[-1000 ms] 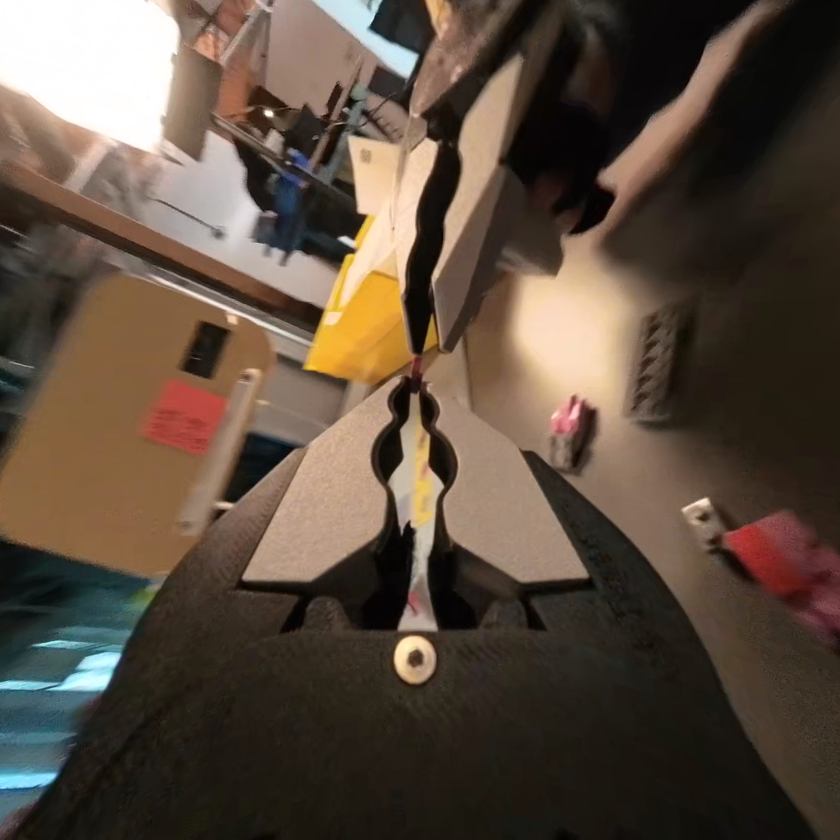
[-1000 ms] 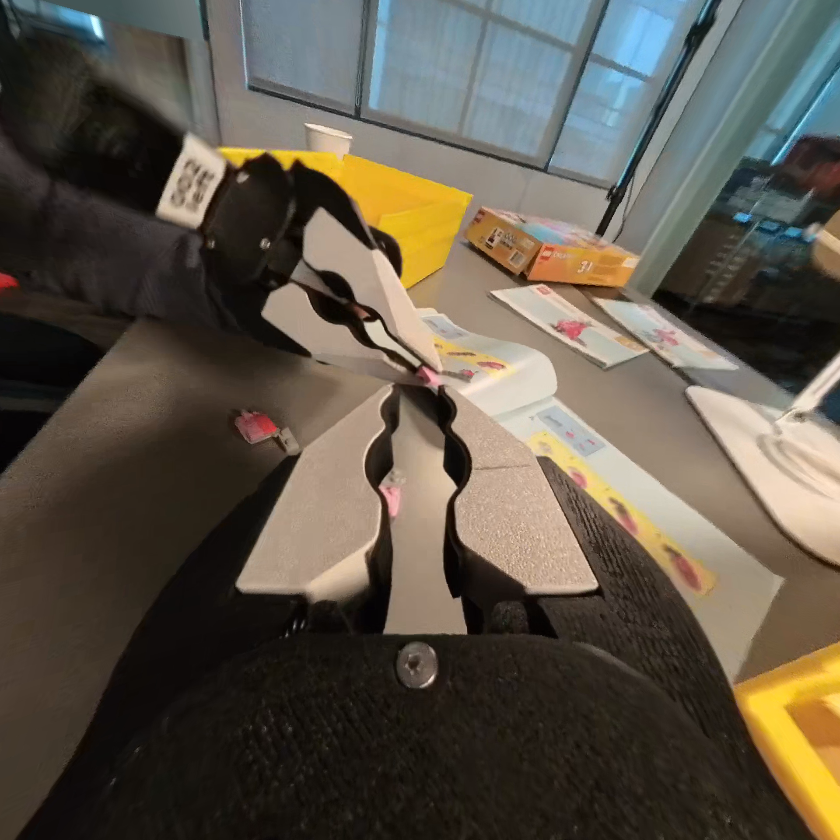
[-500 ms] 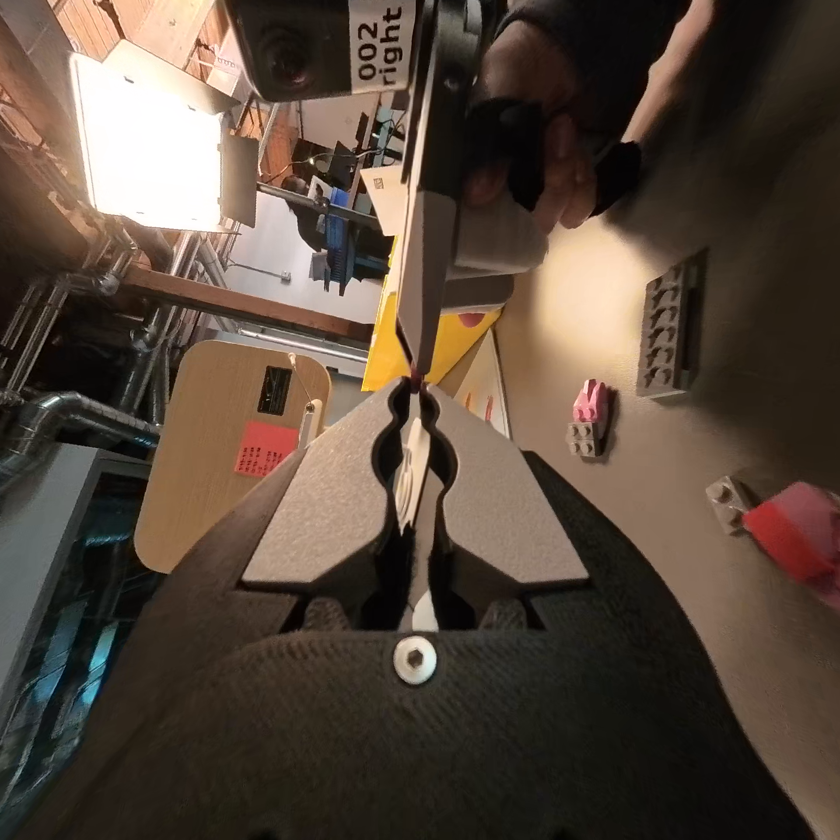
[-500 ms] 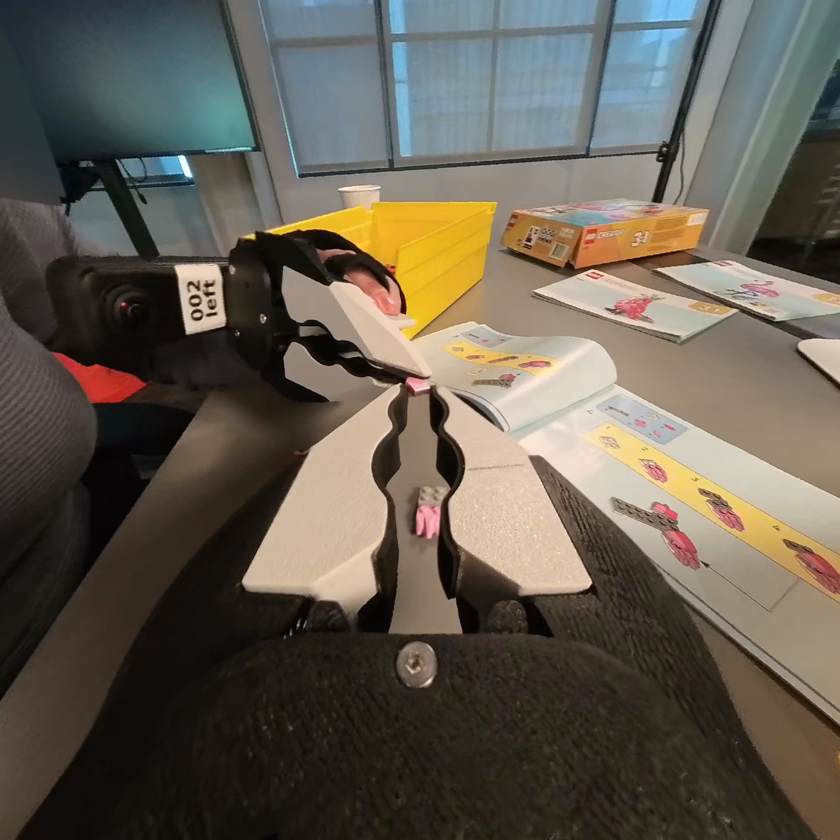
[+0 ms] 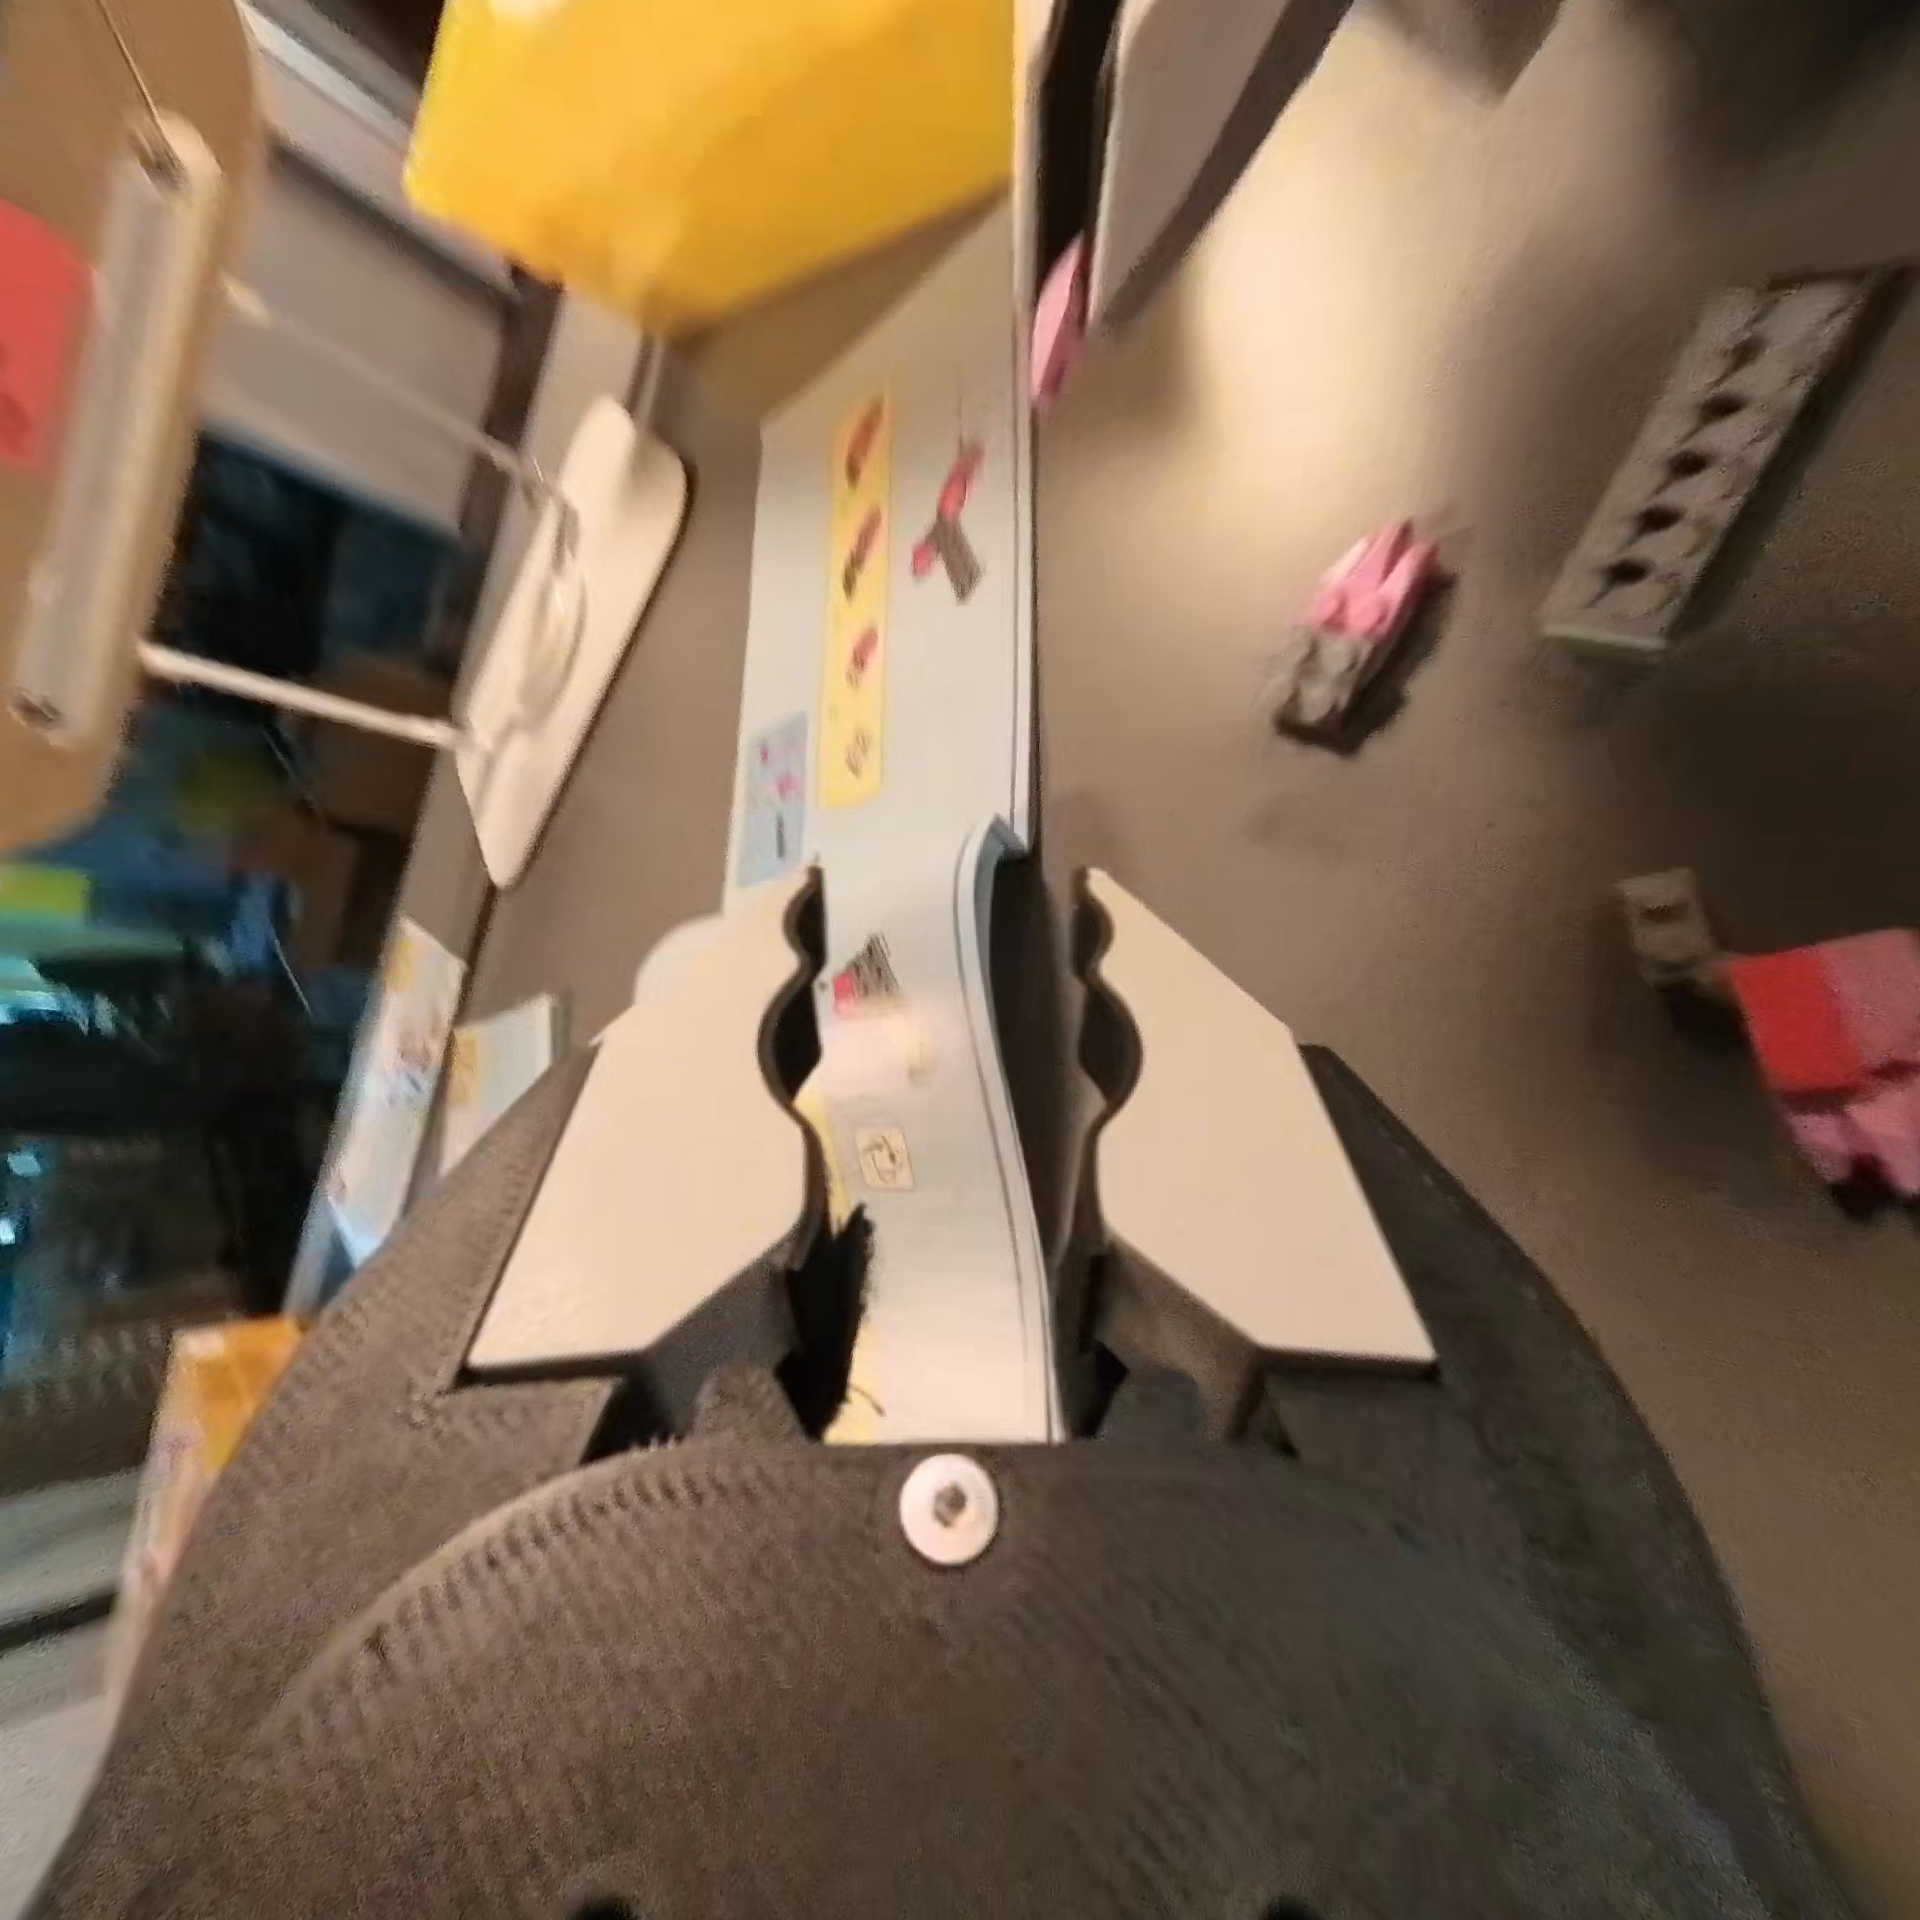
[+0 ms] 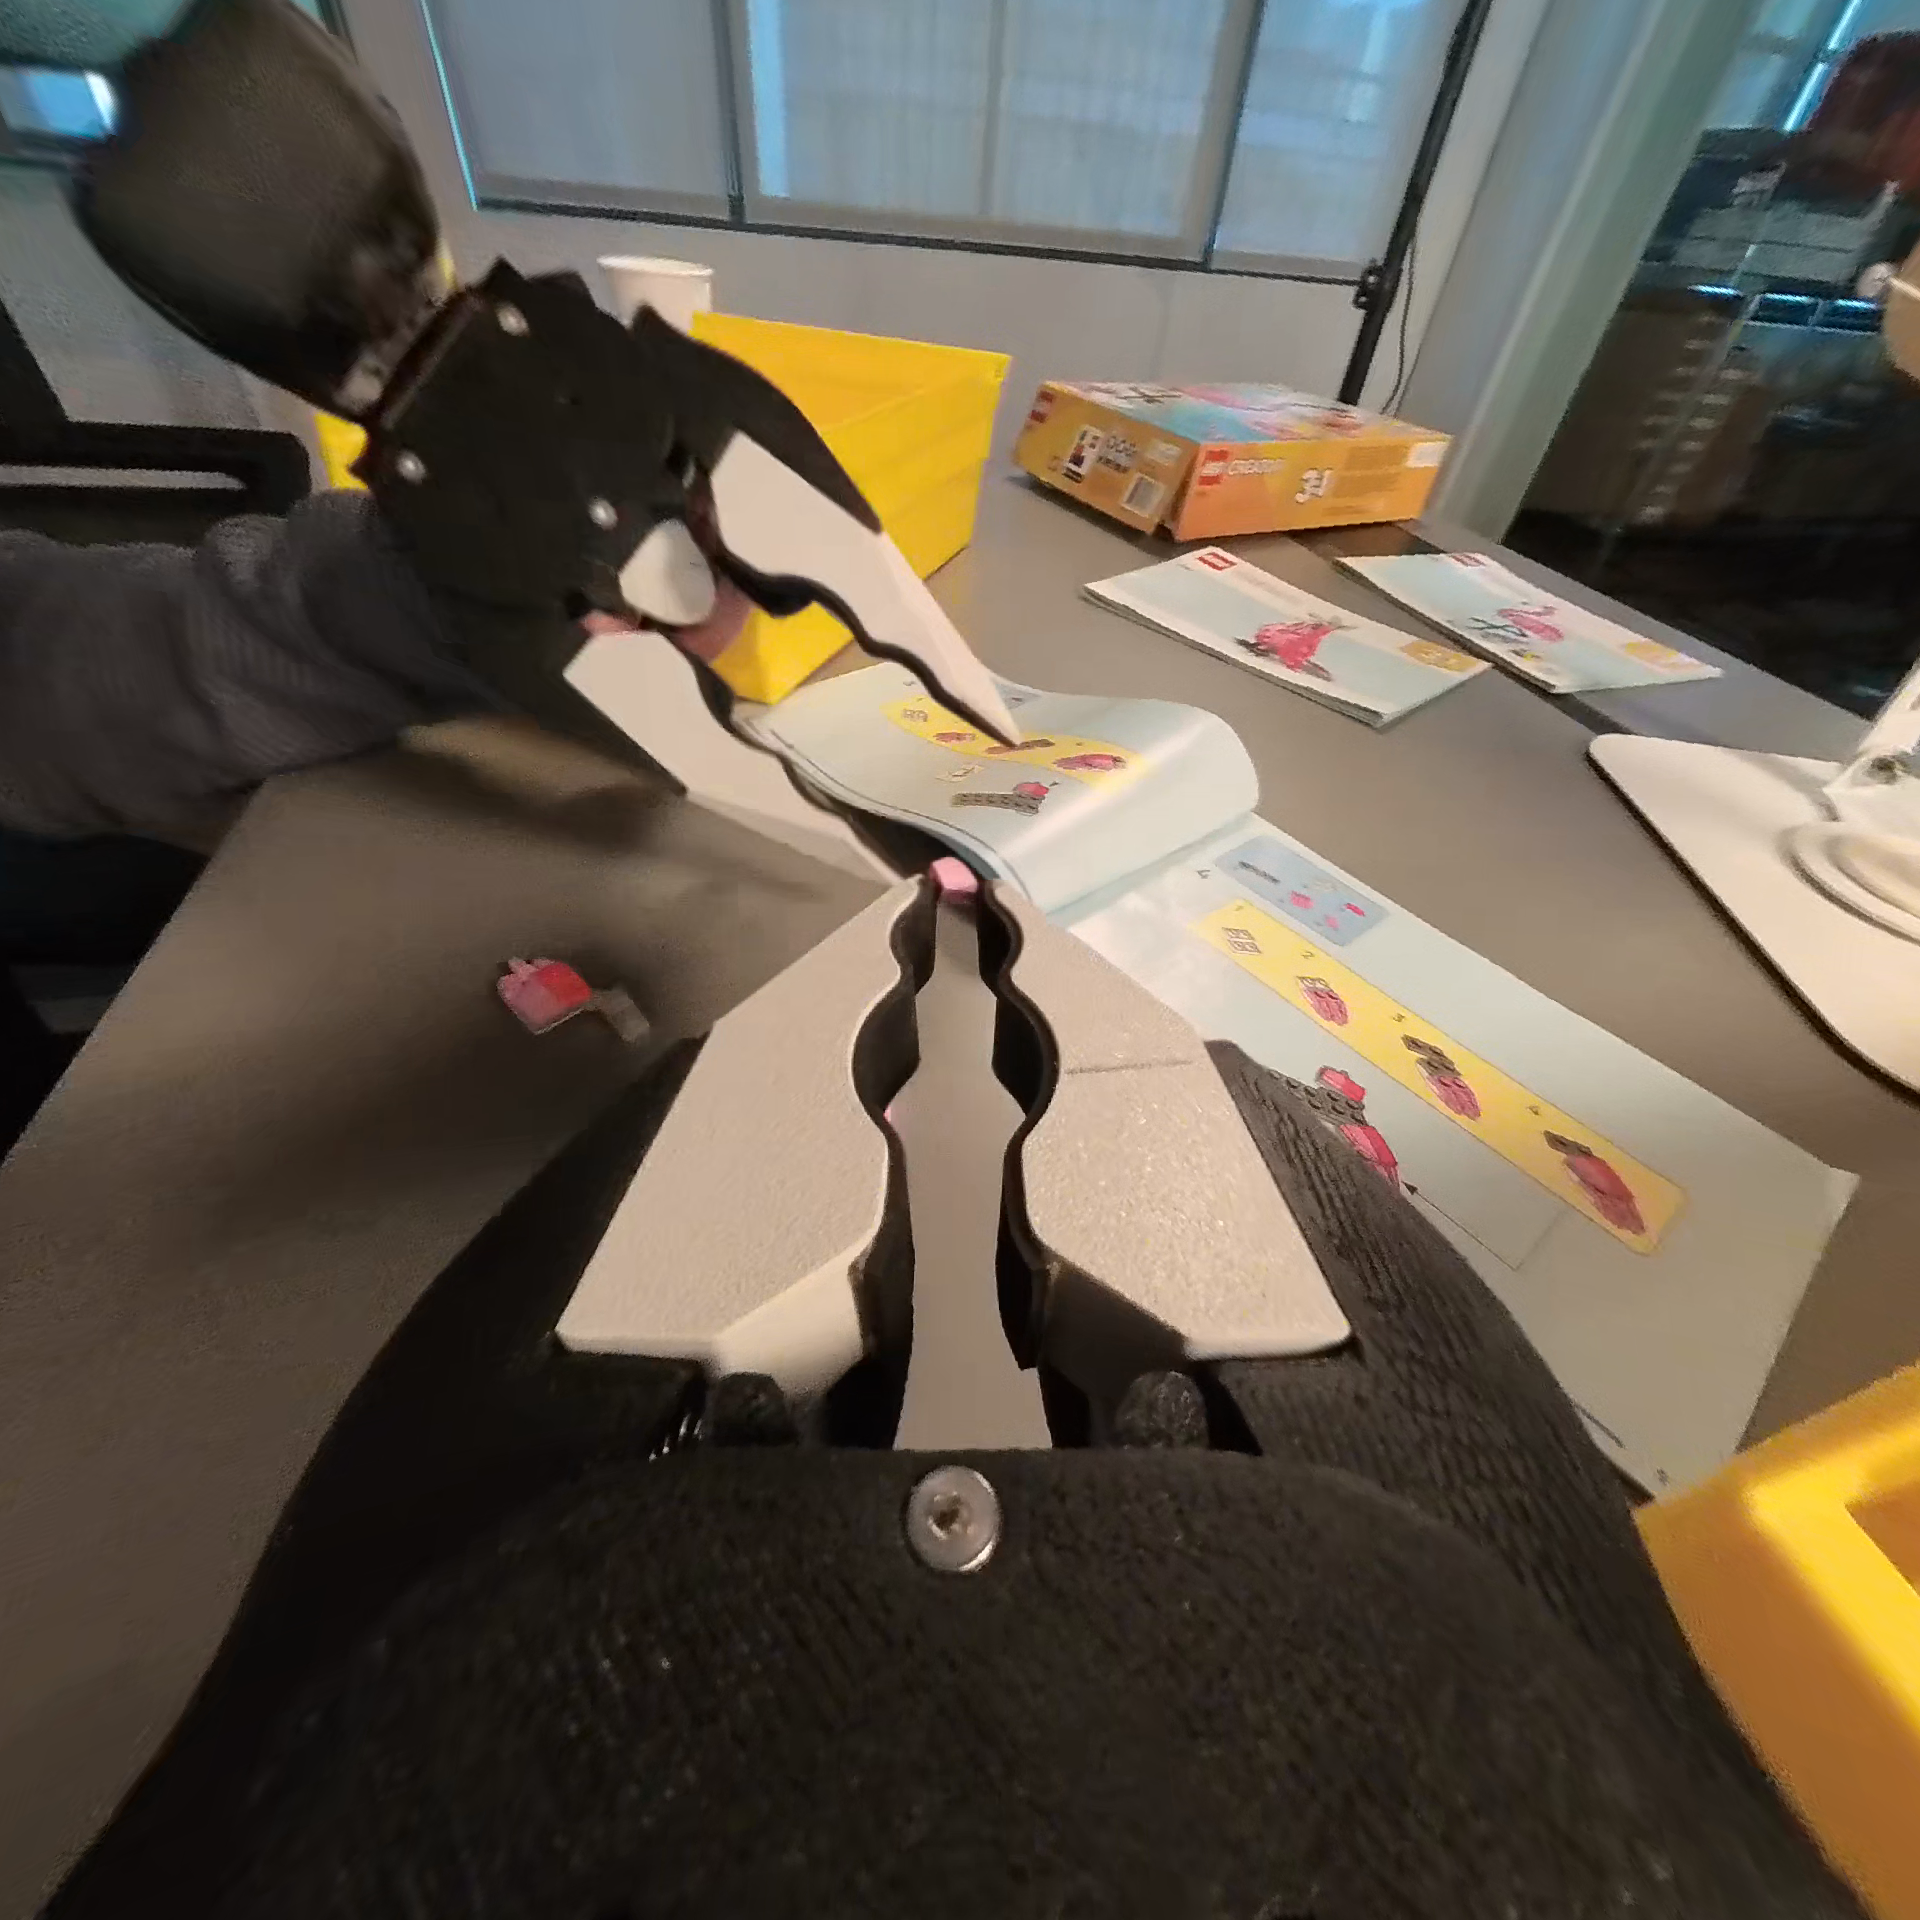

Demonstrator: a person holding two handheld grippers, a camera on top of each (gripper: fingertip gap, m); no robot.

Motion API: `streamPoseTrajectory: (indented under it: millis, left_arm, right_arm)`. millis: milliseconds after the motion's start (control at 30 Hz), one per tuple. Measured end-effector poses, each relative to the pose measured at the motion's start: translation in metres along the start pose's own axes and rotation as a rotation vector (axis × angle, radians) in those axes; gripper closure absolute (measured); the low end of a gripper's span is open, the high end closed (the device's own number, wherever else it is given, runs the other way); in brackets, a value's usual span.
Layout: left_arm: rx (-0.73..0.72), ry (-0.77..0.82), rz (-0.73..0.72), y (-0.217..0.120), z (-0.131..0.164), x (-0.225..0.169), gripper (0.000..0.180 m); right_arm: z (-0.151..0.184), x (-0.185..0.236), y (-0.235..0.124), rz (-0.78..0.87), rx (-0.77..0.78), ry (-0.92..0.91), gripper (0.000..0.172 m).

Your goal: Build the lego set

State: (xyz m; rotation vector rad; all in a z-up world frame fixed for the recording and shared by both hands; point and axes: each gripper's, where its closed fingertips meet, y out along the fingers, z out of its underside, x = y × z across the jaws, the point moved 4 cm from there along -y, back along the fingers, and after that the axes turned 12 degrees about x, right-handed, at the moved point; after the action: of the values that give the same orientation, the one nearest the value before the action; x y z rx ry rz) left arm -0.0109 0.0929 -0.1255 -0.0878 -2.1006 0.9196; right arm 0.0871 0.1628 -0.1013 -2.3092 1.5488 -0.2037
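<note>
My right gripper [image 6: 951,896] is pinched on 1 small pink brick [image 6: 954,878], both tips pressed against its sides. My left gripper [image 5: 948,894] now stands wide with nothing between its fingers; half a second ago it was shut tip to tip against the right one on that same brick. Judgement: the brick has passed from left to right, and the left is free.

Outward from the right tips: the open instruction booklet [image 6: 1049,790] lies just beyond, on the grey table [image 6: 312,1143], and the left gripper hangs above its left page. A red-and-pink brick cluster [image 6: 545,992] sits near the table's left edge.

The right view alone shows 2 closed booklets [image 6: 1278,634], a toy box [image 6: 1236,468] toward the far edge, and a yellow bin [image 6: 883,436].

The left view is blurred and rolled sideways. It alone shows a grey studded plate [image 5: 1704,488] and a pink-on-grey assembly [image 5: 1361,623] on bare table, well apart from the booklet. The brick shows there too, at the tip of the right gripper's finger near the top edge.
</note>
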Motion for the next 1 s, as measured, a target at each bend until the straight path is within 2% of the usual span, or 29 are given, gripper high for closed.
streamPoseTrajectory:
  millis: [67, 167, 200, 267, 333, 400, 500, 633, 733, 833, 900, 967, 1000]
  left_arm:
    - [0.140, -0.023, 0.011, 0.016, 0.012, 0.000, 0.117]
    - [0.235, -0.022, -0.047, 0.024, 0.018, 0.011, 0.124]
    - [0.271, -0.027, -0.044, 0.027, 0.020, 0.013, 0.131]
    - [0.315, -0.021, -0.022, 0.033, 0.025, 0.019, 0.167]
    - [0.284, -0.047, -0.051, 0.034, 0.021, 0.035, 0.180]
    - [0.269, -0.106, -0.042, 0.028, 0.016, 0.054, 0.180]
    - [0.273, -0.166, 0.043, 0.024, 0.009, 0.076, 0.180]
    - [0.317, -0.164, 0.104, 0.034, 0.011, 0.086, 0.180]
    - [0.356, -0.161, 0.129, 0.044, 0.015, 0.080, 0.177]
    - [0.380, -0.270, 0.062, 0.034, 0.016, 0.077, 0.146]
    - [0.285, -0.378, 0.058, 0.017, 0.007, 0.069, 0.149]
    - [0.212, -0.453, 0.177, 0.006, -0.001, 0.047, 0.163]
    - [0.215, -0.482, 0.238, 0.006, 0.000, 0.036, 0.164]
  right_arm:
    - [0.000, -0.003, 0.000, 0.008, 0.001, 0.013, 0.167]
    - [0.001, -0.005, -0.001, 0.032, 0.006, 0.001, 0.167]
    - [0.002, -0.006, -0.001, 0.039, 0.009, -0.001, 0.167]
    - [0.002, -0.007, -0.002, 0.053, 0.012, -0.004, 0.166]
    - [0.003, -0.010, -0.003, 0.070, 0.013, -0.004, 0.166]
    - [0.003, -0.012, -0.004, 0.087, 0.014, -0.003, 0.166]
    - [0.005, -0.014, -0.005, 0.106, 0.025, -0.006, 0.166]
    - [0.007, -0.012, -0.003, 0.130, 0.057, -0.046, 0.166]
    - [0.012, -0.010, 0.002, 0.162, 0.120, -0.116, 0.167]
    - [0.018, -0.009, 0.005, 0.181, 0.181, -0.166, 0.167]
    - [0.024, -0.010, 0.006, 0.177, 0.237, -0.177, 0.167]
    - [0.030, -0.010, 0.007, 0.164, 0.285, -0.175, 0.167]
    - [0.032, -0.011, 0.007, 0.157, 0.306, -0.169, 0.167]
